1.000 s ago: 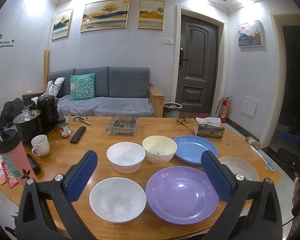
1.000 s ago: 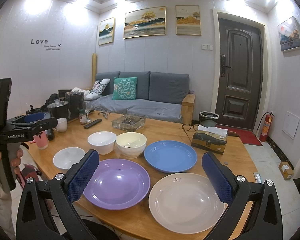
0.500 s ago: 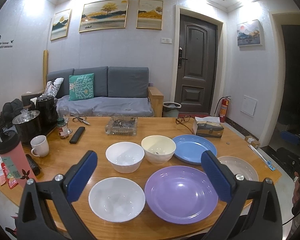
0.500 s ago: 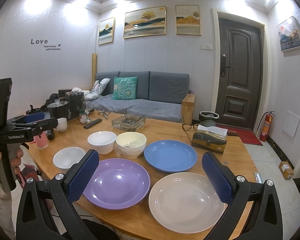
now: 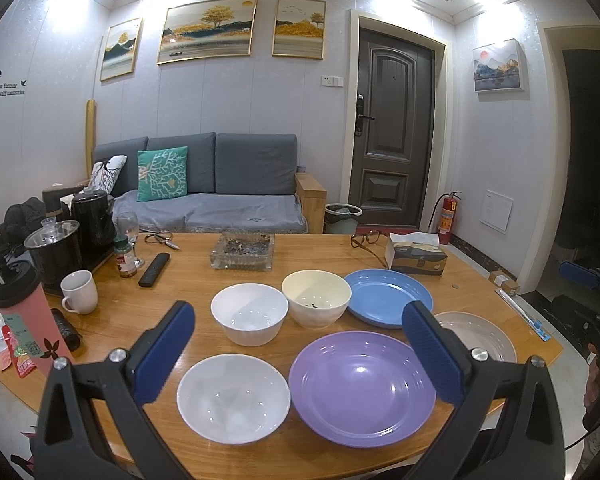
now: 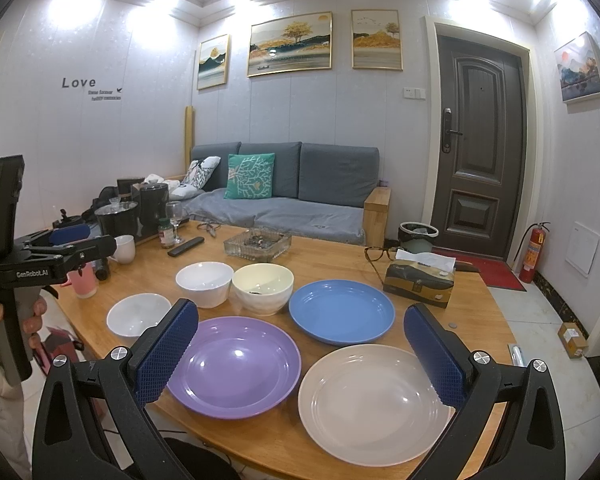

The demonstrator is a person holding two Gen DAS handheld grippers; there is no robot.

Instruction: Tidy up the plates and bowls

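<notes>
On the wooden table [image 5: 180, 312] lie a purple plate [image 5: 360, 388], a blue plate [image 5: 388, 296], a beige plate [image 5: 484, 336], two white bowls [image 5: 232, 398] [image 5: 250, 318] and a cream bowl [image 5: 316, 298]. My left gripper [image 5: 298, 350] is open and empty above the near white bowl and purple plate. My right gripper [image 6: 300, 354] is open and empty above the purple plate [image 6: 232, 364] and beige plate [image 6: 376, 404]. The blue plate [image 6: 340, 312] and the bowls [image 6: 204, 284] [image 6: 264, 288] [image 6: 138, 316] lie beyond.
A glass ashtray [image 5: 242, 256], remote [image 5: 154, 270], mug [image 5: 80, 292], pink tumbler [image 5: 24, 320], kettles [image 5: 60, 248], glasses [image 5: 366, 238] and a tissue box [image 5: 416, 258] stand around the dishes. The left gripper shows at the left of the right wrist view [image 6: 68, 246].
Both views have barely shifted; nothing on the table has moved and both grippers stay open.
</notes>
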